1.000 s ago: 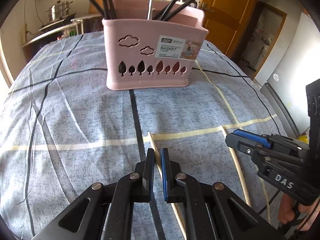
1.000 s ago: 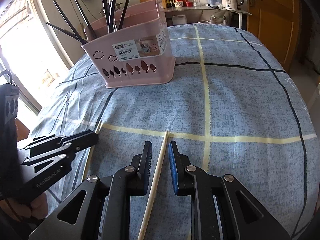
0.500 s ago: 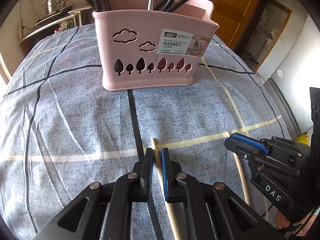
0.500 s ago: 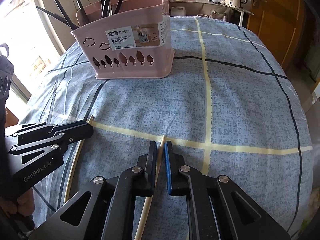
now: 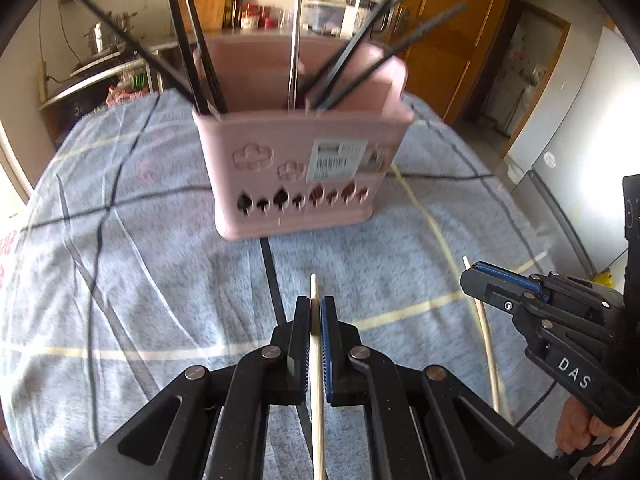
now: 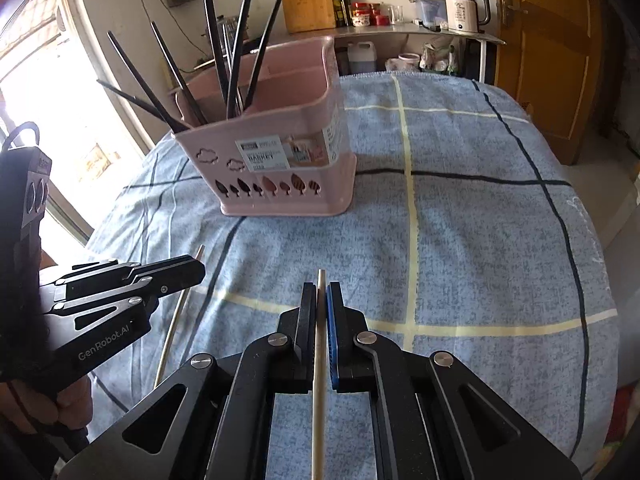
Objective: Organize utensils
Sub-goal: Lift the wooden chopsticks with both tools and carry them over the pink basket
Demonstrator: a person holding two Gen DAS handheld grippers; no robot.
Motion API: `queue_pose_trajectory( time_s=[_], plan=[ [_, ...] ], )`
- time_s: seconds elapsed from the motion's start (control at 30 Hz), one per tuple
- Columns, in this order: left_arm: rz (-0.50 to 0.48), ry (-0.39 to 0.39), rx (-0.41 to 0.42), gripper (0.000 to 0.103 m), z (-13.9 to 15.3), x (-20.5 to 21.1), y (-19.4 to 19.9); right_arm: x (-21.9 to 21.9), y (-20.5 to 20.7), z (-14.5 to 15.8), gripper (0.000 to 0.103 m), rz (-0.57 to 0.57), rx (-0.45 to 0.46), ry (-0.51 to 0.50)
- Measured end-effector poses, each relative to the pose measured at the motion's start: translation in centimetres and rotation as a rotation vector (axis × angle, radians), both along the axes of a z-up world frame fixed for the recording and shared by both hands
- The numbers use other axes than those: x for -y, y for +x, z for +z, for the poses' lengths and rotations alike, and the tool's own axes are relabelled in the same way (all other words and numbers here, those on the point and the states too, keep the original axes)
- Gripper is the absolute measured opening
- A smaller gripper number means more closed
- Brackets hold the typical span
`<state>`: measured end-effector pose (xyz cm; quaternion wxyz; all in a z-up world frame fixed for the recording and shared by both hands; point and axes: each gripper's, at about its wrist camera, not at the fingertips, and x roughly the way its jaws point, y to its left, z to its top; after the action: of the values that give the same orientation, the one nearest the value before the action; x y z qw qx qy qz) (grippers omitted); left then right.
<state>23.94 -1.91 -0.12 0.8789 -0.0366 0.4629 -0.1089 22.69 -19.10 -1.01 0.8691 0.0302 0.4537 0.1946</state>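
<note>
Left gripper (image 5: 315, 307) clamped narrow on a pale wooden chopstick (image 5: 318, 408); right gripper (image 6: 321, 294) likewise pinching a second pale chopstick (image 6: 319, 380), tips poking just past the pads. Both held above the blue checked cloth (image 6: 480, 248). Ahead, well apart, pink utensil basket (image 6: 304, 160) on the cloth, black chopsticks (image 6: 236, 60) standing inside.

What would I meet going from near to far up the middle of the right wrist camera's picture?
Right gripper shut on a wooden chopstick → blue checked cloth → pink basket of black chopsticks → counter with a kettle.
</note>
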Motion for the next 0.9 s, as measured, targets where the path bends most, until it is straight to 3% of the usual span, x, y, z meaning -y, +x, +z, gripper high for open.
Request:
queue_pose_trajectory(
  time_s=[0.27,0.47,0.6,0.9],
  plan=[
    [-0.002,-0.037,0.156,0.005,7.3,-1.2,-1.2,1.2,-0.4,6.0,0.005,-0.023,0.147,0.059],
    [-0.008,-0.042,0.231,0.005,10.4,-1.7,-2.2,1.3,-1.4,10.0,0.005,-0.031,0.259,0.078],
    [-0.013,-0.047,0.245,0.005,10.8,-1.6,-2.8,1.3,-2.4,11.1,0.005,-0.034,0.302,0.078],
    [-0.019,-0.062,0.231,0.004,10.7,-1.7,-4.2,1.7,-3.5,10.9,0.005,-0.020,0.299,0.077]
  ],
)
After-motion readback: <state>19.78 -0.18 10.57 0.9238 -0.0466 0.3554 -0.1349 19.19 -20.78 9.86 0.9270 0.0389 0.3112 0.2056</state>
